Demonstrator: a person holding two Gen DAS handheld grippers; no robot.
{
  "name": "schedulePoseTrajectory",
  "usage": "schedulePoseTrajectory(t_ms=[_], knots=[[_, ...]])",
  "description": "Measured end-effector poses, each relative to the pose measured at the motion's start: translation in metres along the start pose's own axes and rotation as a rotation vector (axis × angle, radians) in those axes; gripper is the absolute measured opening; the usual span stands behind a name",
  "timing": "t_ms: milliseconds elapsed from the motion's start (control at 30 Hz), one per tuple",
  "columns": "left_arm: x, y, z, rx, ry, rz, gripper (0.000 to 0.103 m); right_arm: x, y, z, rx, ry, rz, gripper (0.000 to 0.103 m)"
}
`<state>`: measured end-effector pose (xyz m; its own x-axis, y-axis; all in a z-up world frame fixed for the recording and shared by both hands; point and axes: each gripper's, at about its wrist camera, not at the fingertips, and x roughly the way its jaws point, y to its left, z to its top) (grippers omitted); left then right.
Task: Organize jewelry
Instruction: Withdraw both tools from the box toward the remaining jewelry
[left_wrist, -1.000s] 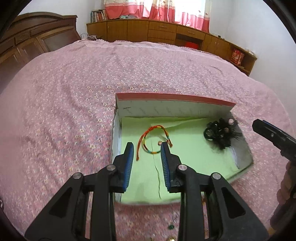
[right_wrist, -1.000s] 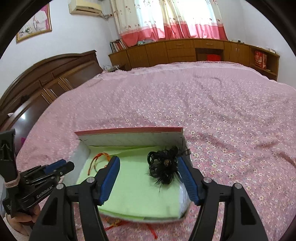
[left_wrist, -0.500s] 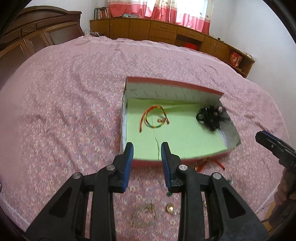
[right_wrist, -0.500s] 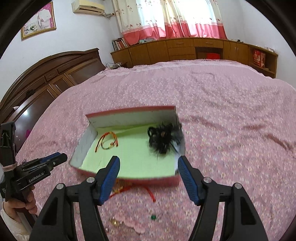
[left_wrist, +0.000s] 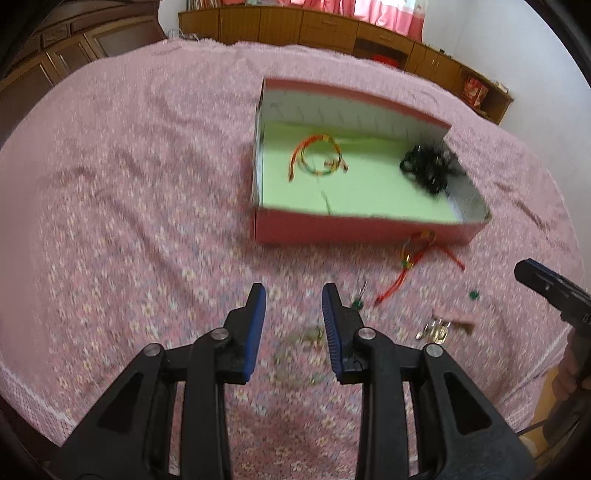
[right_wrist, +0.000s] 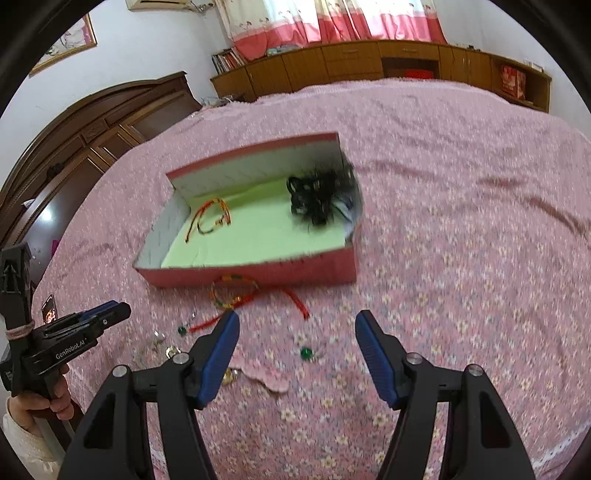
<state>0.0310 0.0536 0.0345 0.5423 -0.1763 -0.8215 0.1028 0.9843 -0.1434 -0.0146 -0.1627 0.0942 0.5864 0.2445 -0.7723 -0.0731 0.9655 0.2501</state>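
Note:
A red box (left_wrist: 354, 225) (right_wrist: 258, 271) with a green lining lies on the pink bedspread. Inside it are a multicoloured cord bracelet (left_wrist: 317, 157) (right_wrist: 210, 218) and a black feathery hair piece (left_wrist: 426, 168) (right_wrist: 316, 199). In front of the box lie a red cord bracelet (left_wrist: 413, 254) (right_wrist: 234, 291), green bead earrings (left_wrist: 357, 303) (right_wrist: 306, 353), a thin chain (left_wrist: 299, 354) and gold pieces (left_wrist: 434, 330). My left gripper (left_wrist: 293, 299) is open and empty above the chain. My right gripper (right_wrist: 297, 326) is open and empty above the green bead.
A pink flower-shaped piece (right_wrist: 266, 376) lies near the bed's front edge. A dark wooden headboard (right_wrist: 85, 133) stands at the left. Wooden cabinets (right_wrist: 369, 62) line the far wall. The bedspread (right_wrist: 461, 184) stretches right of the box.
Both grippers have pulled back from over the box toward the front edge of the bed. The loose jewelry in front of the box has come into view.

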Motion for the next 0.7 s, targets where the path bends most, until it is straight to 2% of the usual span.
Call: schedulePoseTrajectory(t_ms=[400,700], knots=[[0.026,0.001,-0.027,-0.001,0.103,0.002,0.025,0.008,-0.006,-0.02,0.026,0.07,-0.006,0.068],[0.031,0.007,-0.036,-0.024,0.088,-0.03,0.022,0.025,0.002,-0.031,0.101,0.173,0.041,0.068]])
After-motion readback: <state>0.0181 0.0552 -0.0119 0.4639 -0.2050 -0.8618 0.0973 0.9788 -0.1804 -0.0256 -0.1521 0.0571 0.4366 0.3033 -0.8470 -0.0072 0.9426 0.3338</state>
